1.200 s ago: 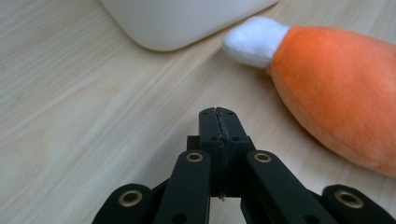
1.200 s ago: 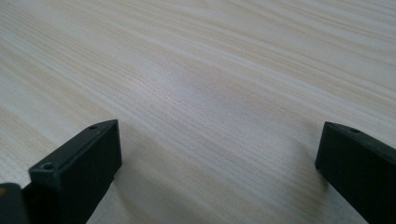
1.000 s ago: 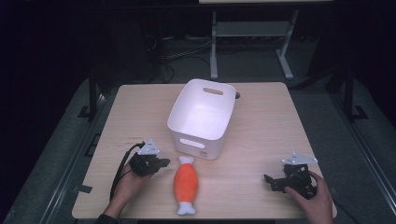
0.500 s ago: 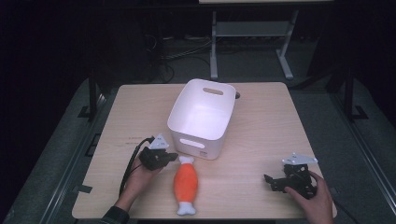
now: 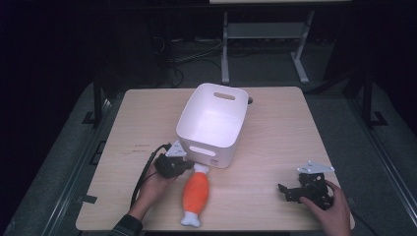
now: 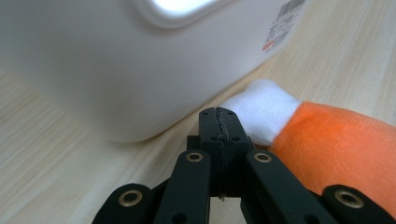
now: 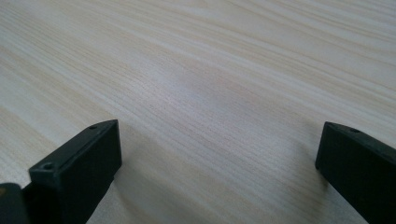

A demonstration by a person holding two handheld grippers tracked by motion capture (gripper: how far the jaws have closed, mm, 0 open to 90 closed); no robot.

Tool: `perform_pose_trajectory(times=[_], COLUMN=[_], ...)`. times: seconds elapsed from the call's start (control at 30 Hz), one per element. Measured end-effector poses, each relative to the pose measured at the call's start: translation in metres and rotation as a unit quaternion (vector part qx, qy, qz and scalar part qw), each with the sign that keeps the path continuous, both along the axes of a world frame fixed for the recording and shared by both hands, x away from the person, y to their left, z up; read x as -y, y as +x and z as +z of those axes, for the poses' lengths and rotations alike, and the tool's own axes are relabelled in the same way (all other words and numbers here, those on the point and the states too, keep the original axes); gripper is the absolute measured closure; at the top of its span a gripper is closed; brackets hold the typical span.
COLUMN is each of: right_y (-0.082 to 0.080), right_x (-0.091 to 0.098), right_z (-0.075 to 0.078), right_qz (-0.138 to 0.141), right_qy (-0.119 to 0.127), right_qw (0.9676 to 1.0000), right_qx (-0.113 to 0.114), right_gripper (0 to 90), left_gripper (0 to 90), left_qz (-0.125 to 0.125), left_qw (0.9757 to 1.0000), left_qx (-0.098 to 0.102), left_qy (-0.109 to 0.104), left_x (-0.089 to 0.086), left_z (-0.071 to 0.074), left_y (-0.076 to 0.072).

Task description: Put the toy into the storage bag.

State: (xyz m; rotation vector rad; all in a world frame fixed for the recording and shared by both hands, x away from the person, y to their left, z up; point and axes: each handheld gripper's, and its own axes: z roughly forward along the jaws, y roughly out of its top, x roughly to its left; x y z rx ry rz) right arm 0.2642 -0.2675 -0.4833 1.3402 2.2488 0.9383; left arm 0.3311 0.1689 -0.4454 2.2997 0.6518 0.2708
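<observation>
My left tongs (image 6: 219,122), pressed together on nothing, sit just beside the orange plush toy (image 5: 195,192)'s white far tip, its long axis running toward the white bin (image 5: 213,123); my right tongs (image 5: 295,191), spread, rest well apart.

Light wood table (image 5: 275,123), two things sat on it.
White bin (image 5: 212,125) was near the middle; orange-and-white plush toy (image 5: 195,194) lay at its 7 o'clock, white tip touching the bin's wall.

Light wood table (image 5: 275,113) on dark grey floor (image 5: 59,162). Dim, dark room behind. Grey metal stand (image 5: 263,34) beyond the table, black cables (image 5: 192,61) near it.
</observation>
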Motion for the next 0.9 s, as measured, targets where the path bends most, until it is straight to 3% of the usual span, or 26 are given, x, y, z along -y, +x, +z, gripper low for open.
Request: perform_pose_trajectory(times=[0.9], right_y=[0.000], right_x=[0.000], right_z=[0.000], right_qz=[0.000], right_qy=[0.000], right_qw=[1.0000], right_qx=[0.000], right_gripper=[0.0], left_gripper=[89.6], left_qz=[-0.057], left_qw=[0.9984], left_qx=[0.000], left_qy=[0.005], left_x=[0.033], left_z=[0.003], left_y=[-0.012])
